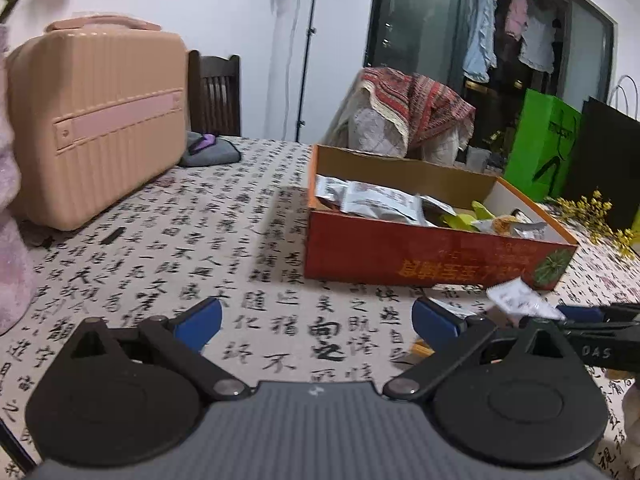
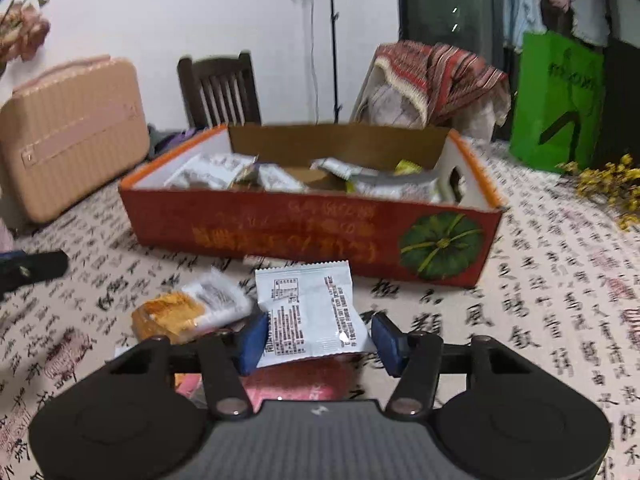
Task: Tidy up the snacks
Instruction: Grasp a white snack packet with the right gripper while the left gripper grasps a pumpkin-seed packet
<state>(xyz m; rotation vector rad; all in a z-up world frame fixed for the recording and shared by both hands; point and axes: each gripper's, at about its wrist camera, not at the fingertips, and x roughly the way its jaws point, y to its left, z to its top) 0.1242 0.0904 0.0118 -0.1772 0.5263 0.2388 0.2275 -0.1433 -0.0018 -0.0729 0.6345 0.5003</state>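
A red cardboard box (image 1: 400, 254) with a pumpkin picture (image 2: 440, 244) stands open on the table and holds several snack packets (image 2: 224, 174). My right gripper (image 2: 320, 338) is open around a white snack packet (image 2: 308, 312), its blue pads on either side; whether they touch it I cannot tell. That packet (image 1: 520, 298) and the right gripper also show at the right in the left wrist view. An orange-and-white packet (image 2: 180, 314) and a pink one (image 2: 288, 384) lie near it. My left gripper (image 1: 316, 320) is open and empty over the tablecloth.
A pink hard case (image 1: 96, 132) stands at the left. A dark chair (image 1: 216, 92), a cloth-covered bundle (image 1: 408, 112), a green bag (image 1: 540, 140) and yellow flowers (image 1: 592, 216) ring the table. A grey pouch (image 1: 212, 150) lies by the case.
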